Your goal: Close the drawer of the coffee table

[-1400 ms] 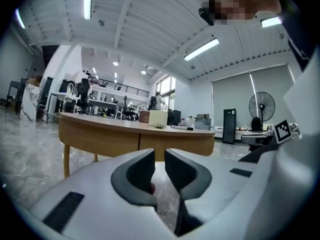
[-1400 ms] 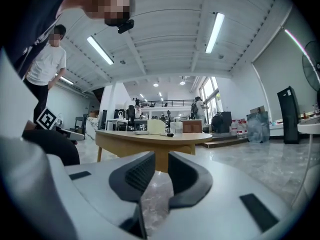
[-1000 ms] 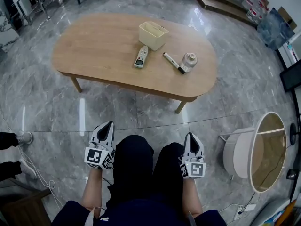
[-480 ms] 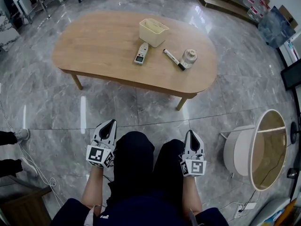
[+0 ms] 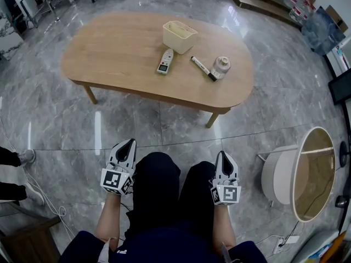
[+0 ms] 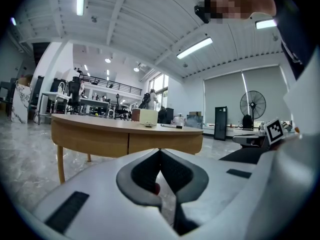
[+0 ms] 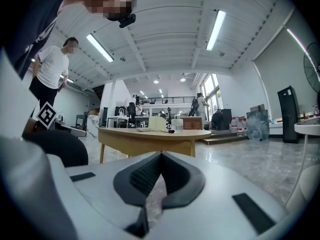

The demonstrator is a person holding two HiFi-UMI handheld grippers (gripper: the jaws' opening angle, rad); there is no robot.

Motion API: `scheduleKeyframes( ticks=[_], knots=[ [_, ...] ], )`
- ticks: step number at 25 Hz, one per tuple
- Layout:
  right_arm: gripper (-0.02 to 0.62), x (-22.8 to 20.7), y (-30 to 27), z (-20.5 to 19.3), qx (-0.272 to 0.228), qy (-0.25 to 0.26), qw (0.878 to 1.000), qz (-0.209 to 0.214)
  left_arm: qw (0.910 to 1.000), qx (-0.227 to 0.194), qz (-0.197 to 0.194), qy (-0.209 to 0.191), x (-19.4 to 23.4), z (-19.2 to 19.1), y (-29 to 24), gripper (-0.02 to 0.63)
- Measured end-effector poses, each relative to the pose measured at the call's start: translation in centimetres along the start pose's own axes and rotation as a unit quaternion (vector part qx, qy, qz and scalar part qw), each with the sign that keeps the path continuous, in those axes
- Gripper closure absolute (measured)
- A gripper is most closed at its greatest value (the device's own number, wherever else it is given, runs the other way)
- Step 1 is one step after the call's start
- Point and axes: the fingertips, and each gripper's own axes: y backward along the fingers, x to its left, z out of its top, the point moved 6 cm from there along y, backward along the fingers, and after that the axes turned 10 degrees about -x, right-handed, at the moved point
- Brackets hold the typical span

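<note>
The oval wooden coffee table (image 5: pixel 115 53) stands on the marble floor ahead of me. In the left gripper view its front apron (image 6: pixel 90 143) shows a vertical seam between two panels that sit flush; no drawer sticks out in any view. My left gripper (image 5: pixel 129 143) rests beside the person's left knee, shut and empty, its tips (image 6: pixel 160 151) touching. My right gripper (image 5: pixel 223 155) lies on the right knee, also shut with nothing in it, and points toward the table (image 7: pixel 150 134). Both are well short of the table.
On the tabletop lie a cream box (image 5: pixel 179 37), a remote (image 5: pixel 164 62), a marker (image 5: pixel 202 69) and a small jar (image 5: pixel 221 66). A round white side table (image 5: pixel 277 179) stands at my right. Another person's shoe (image 5: pixel 24 158) and a cable are at the left.
Both grippers stay where they were. The shoes of the person at the left edge have shifted slightly.
</note>
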Motion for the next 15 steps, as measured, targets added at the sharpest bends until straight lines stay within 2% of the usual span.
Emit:
scheduleKeyframes(
  ticks=[15],
  knots=[
    [0.569,-0.44,-0.45,-0.83,-0.002,-0.011,1.000,-0.002,0.9997,-0.012,0.021,-0.003,0.51,0.16,0.14,0.580]
  ],
)
